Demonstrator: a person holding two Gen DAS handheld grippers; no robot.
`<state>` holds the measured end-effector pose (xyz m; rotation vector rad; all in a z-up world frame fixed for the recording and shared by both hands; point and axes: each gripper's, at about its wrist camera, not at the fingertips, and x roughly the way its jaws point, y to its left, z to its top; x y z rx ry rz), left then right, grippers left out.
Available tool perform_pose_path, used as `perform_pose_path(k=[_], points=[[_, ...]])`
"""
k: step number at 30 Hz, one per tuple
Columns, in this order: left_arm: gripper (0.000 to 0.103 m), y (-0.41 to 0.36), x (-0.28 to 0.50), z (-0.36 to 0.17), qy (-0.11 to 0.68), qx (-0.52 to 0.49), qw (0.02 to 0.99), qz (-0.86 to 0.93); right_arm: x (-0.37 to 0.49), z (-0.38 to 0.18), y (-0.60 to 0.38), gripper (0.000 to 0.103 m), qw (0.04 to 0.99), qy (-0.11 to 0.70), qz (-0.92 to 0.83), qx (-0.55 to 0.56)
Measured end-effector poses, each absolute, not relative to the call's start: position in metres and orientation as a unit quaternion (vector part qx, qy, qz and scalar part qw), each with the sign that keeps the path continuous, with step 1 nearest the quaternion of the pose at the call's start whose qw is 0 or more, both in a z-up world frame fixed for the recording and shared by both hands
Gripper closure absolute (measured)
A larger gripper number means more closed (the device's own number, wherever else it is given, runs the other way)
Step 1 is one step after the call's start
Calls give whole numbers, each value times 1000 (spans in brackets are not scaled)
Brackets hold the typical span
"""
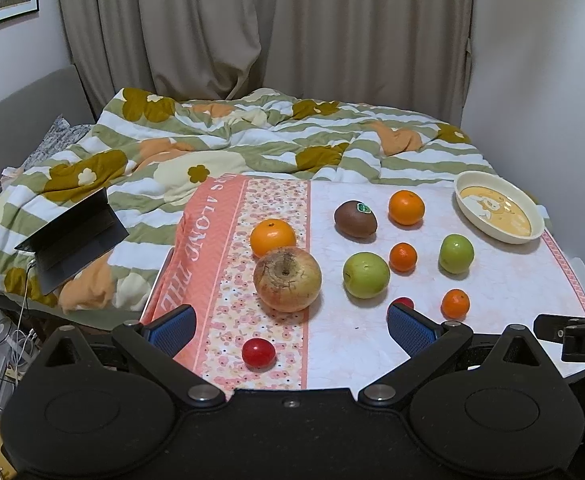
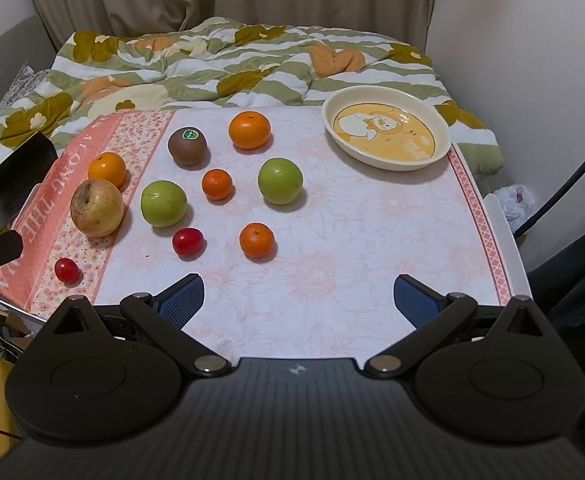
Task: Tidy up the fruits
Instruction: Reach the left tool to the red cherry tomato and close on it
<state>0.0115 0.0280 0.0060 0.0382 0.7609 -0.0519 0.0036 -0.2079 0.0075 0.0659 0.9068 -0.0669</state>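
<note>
Hovering over the near edge of the table, the left gripper and right gripper both gape wide with nothing between their blue pads. Oranges, green apples, a kiwi, a yellowish apple and two small red fruits lie loose on the cloth, all apart from the cream plate at the far right corner.

The desk is covered by a pink floral cloth. On the cloth lie a cream dish, a kiwi, three oranges, two tangerines, two green apples, a yellowish apple and two cherry tomatoes, all apart from the dish.
</note>
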Motion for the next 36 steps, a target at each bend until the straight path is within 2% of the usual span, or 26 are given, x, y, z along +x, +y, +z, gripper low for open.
perform_pose_path(k=[13,21,25,29,32,34,36], points=[[0,48,21,5,374,22,927,-14,14,9,-190,0,895,445,-19,26],[0,66,38,-39,397,45,917,-11,39,-27,-165,0,887,461,10,14],[6,72,45,-64,413,57,909,-18,48,-51,-148,0,883,468,32,11],[7,76,52,-85,423,47,905,-32,55,-67,-134,0,885,463,47,5],[16,74,56,-96,426,50,902,-38,63,-79,-126,0,885,461,58,-2],[29,72,57,-103,428,58,901,-43,68,-85,-121,0,885,460,63,-8],[35,71,60,-109,431,62,899,-49,73,-93,-116,0,884,463,67,-8]])
